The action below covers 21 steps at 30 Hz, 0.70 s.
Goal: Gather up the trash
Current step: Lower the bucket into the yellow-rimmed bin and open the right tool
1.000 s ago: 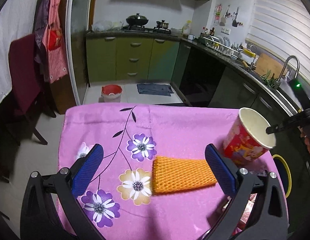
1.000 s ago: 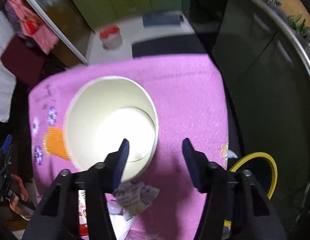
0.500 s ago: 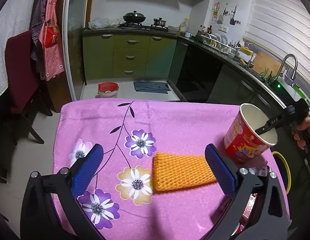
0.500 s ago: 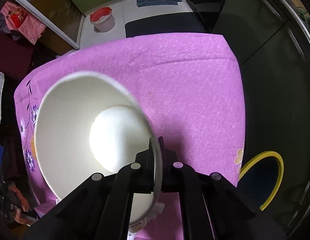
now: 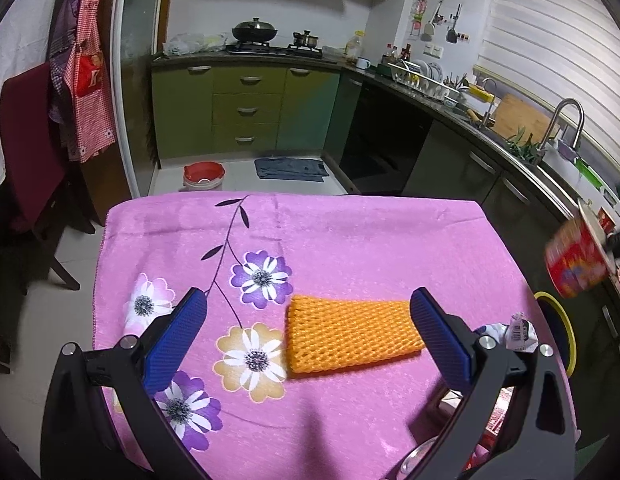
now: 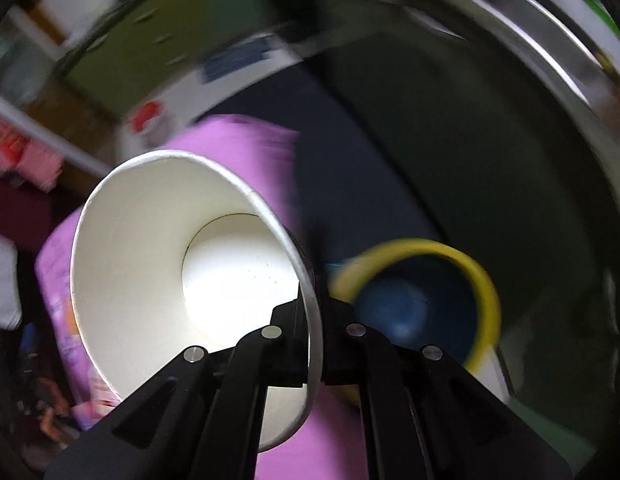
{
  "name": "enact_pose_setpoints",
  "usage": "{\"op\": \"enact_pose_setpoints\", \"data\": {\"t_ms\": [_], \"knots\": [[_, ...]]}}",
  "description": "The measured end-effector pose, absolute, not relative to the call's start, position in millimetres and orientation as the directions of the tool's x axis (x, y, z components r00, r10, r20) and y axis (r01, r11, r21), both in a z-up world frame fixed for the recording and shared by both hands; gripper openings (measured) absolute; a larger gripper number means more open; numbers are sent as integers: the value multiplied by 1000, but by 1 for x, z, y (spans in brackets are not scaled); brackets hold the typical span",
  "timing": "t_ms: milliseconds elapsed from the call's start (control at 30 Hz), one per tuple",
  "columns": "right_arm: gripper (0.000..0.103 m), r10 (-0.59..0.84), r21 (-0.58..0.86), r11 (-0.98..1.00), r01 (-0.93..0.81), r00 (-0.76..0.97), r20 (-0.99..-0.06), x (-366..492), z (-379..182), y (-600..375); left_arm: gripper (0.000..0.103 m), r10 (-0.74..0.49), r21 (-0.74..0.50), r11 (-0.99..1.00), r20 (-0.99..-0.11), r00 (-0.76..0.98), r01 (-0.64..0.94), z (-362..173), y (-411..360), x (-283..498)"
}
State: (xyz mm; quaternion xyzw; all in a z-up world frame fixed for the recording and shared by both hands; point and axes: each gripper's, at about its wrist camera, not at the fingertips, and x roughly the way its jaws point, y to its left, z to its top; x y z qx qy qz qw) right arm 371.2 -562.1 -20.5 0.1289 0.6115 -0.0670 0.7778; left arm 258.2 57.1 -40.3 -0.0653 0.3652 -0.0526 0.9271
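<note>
Right hand-held gripper [image 6: 313,312] clamped on the rim of the paper cup [image 6: 182,264], cup off the surface [image 5: 349,240], tilted, beside the yellow-rimmed bin [image 6: 485,280]. Left hand-held gripper [image 5: 308,332] spread wide and holding nothing, above the orange foam net [image 5: 349,334] lying on the surface.

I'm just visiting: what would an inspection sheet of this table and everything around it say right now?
Surface: pink flowered cloth covers the table.
Job's things: paper cup, empty, off the table; orange foam net lying flat; yellow-rimmed bin beside the table.
Clutter: crumpled wrapper near the right edge.
Grippers: left tool open above the cloth, holding nothing; right tool shut on the paper cup's rim.
Cables: nothing seen.
Surroundings: green kitchen cabinets, red bucket on the floor.
</note>
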Motion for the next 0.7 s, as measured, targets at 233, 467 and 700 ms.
{"op": "enact_pose_setpoints", "data": {"t_ms": [233, 467, 700], "knots": [[4, 33, 99, 893, 439, 154, -987, 335, -109, -654, 97, -163, -159, 985, -683, 712, 72, -38, 44, 256], [15, 67, 102, 875, 473, 89, -994, 347, -184, -672, 97, -180, -140, 984, -695, 696, 114, -31, 36, 241], [23, 66, 93, 874, 478, 72, -995, 347, -200, -678, 97, -218, -79, 971, -689, 691, 228, -20, 29, 214]]}}
